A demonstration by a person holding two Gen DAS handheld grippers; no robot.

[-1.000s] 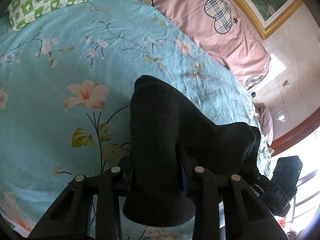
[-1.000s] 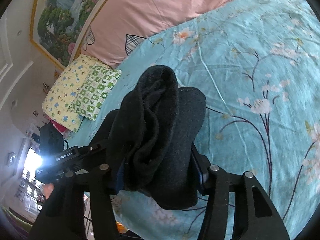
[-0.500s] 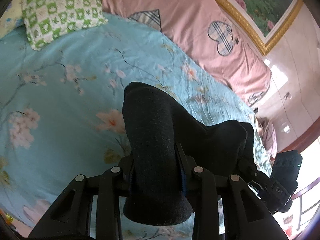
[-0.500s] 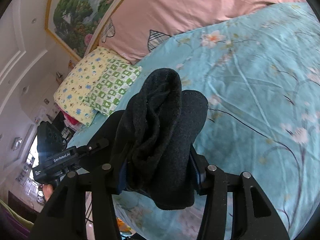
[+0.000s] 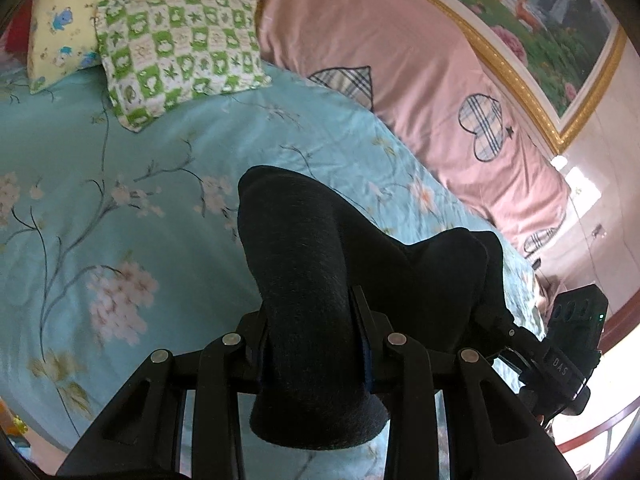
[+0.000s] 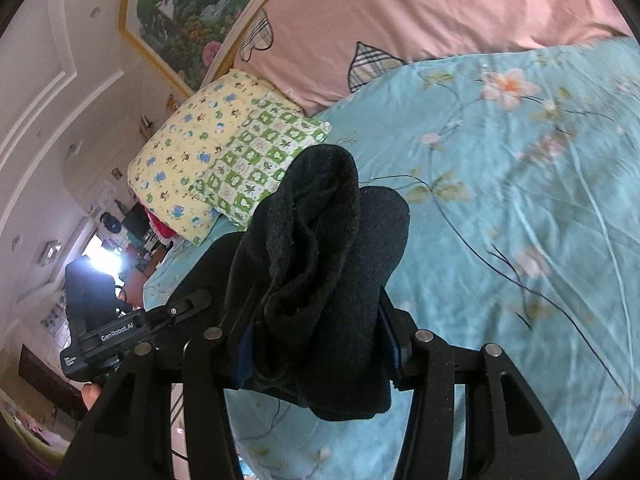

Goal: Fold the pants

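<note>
The black fleece pants [image 5: 304,280] hang between my two grippers above the blue floral bed sheet [image 5: 100,200]. My left gripper [image 5: 314,344] is shut on a thick fold of the pants; the cloth bulges out past its fingers and runs right toward the other gripper's body [image 5: 568,352]. My right gripper [image 6: 316,344] is shut on a bunched, rolled end of the pants [image 6: 320,264]. The left gripper's body [image 6: 104,336] shows at the lower left of the right wrist view. The pants hide the fingertips of both grippers.
A green checked pillow [image 5: 176,48] and a yellow printed pillow [image 5: 60,12] lie at the head of the bed. A pink quilt with plaid hearts [image 5: 400,80] lies along the wall under a framed painting [image 5: 540,20]. The room and floor show at the left [image 6: 60,260].
Both grippers have risen and tilted up with the pants held; more of the pillows, quilt and painting now shows. The grips on the pants are unchanged.
</note>
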